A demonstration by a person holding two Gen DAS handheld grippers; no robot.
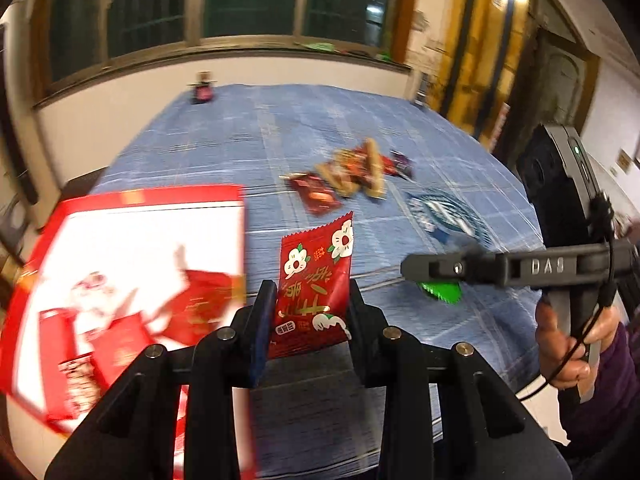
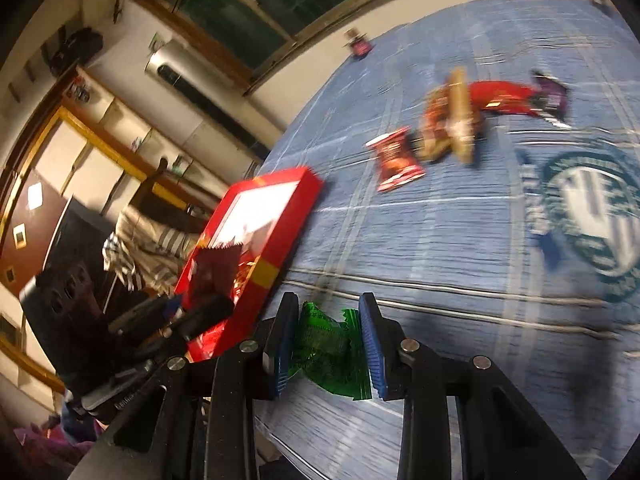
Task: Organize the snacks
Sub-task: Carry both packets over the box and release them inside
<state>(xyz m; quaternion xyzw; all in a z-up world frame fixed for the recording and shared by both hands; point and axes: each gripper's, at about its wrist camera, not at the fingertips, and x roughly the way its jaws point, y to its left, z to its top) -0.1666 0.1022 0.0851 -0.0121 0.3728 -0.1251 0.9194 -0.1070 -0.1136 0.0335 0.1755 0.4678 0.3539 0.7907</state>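
Observation:
My left gripper [image 1: 312,300] is shut on a red snack packet with white flowers [image 1: 316,280], held upright above the blue tablecloth. To its left lies a red box with a white inside [image 1: 152,216], holding several red packets. My right gripper [image 2: 328,320] is shut on a green wrapped snack [image 2: 328,352]; from the left wrist view that gripper [image 1: 408,268] reaches in from the right with the green snack [image 1: 440,292] under its tip. The red box [image 2: 280,216] stands just left of the right gripper. A pile of loose snacks [image 1: 352,176] [image 2: 452,120] lies further back on the cloth.
The blue checked tablecloth [image 1: 400,128] bears a round green-and-white logo [image 2: 592,208]. A small dark object [image 1: 202,90] stands at the table's far edge under the window. A person's hand [image 1: 568,344] holds the right gripper's handle. Shelves and a chair stand left of the table.

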